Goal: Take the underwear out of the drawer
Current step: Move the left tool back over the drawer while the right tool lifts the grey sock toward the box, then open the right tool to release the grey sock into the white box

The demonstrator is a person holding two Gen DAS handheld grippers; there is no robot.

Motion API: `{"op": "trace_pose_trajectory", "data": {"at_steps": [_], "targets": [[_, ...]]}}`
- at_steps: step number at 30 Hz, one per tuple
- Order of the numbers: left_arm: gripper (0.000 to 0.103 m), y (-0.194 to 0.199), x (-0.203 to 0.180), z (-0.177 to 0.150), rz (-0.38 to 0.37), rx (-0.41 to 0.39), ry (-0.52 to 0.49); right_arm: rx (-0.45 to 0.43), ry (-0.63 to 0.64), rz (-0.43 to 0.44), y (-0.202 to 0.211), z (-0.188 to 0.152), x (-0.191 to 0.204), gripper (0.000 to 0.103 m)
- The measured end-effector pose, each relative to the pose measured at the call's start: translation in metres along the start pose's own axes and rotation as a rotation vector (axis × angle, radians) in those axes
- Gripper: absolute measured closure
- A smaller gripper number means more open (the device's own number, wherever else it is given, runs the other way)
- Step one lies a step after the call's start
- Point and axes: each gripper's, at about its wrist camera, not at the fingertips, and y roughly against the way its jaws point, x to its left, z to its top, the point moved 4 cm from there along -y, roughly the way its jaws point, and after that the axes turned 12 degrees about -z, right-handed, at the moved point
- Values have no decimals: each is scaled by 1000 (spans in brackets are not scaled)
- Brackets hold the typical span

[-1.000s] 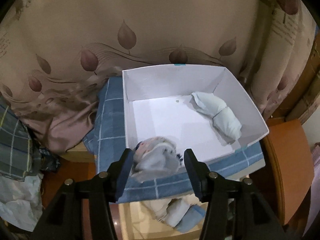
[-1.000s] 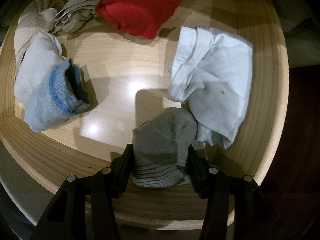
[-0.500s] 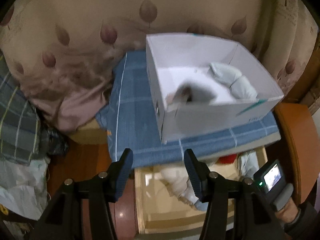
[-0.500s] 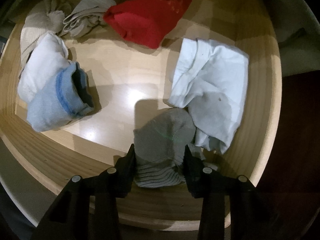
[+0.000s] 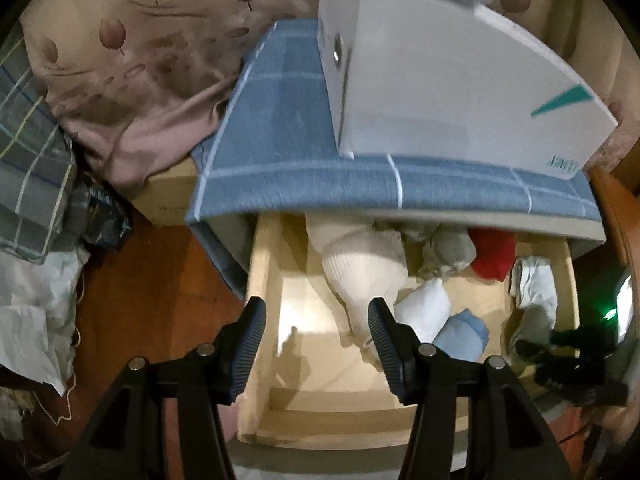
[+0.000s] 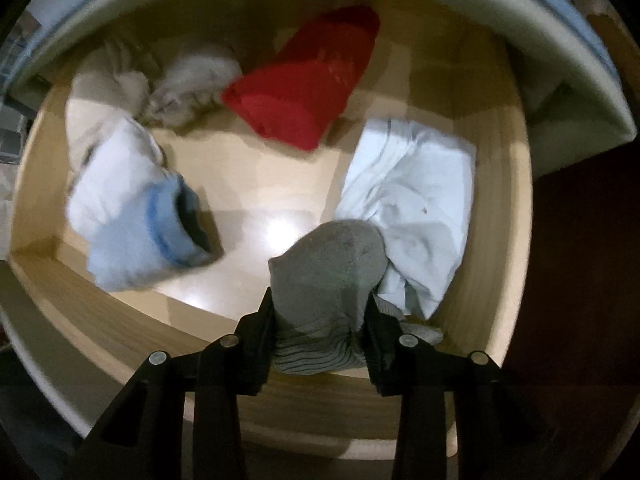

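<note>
An open wooden drawer (image 6: 120,320) holds several rolled garments. My right gripper (image 6: 320,304) points straight down into it. Its jaws are closing, and the pads squeeze a grey ribbed garment (image 6: 328,256) at the drawer's front right. A pale blue-white garment (image 6: 412,200) lies against the grey one. A red one (image 6: 304,92) lies at the back, and a white and light-blue roll (image 6: 136,216) at the left. My left gripper (image 5: 316,312) hangs open over the drawer's (image 5: 260,280) left part with nothing between its fingers. A cream garment (image 5: 360,264) lies just beyond its right finger.
A white cardboard box (image 5: 440,80) stands on a blue checked cloth (image 5: 280,120) on the top above the drawer. A leaf-print curtain (image 5: 140,40) hangs behind. Crumpled cloth and bags (image 5: 40,280) lie on the red-brown floor at the left.
My left gripper let a grey-white bundle fall into the white box, then sank to the open drawer. My right gripper's jaws narrowed on the grey garment and rose slightly.
</note>
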Motion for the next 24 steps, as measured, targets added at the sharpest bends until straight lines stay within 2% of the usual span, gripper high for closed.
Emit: {"op": "trace_pose_trajectory", "data": {"at_steps": [6,12,19,24], "targets": [[49,-19,-10,-21,25,27,-22,-64,-6,54,39,11,-11,68],[49,-30,-9,-33,35,52,-25,-160,-10,109,107,22,-30,68],[49,-30,-2,-33,34,52,-5,-308,-15,109,195,42,-49,68],[49,-28,-3,-36,38,54,-19,-413,-30,92,245,79,-56,68]]}}
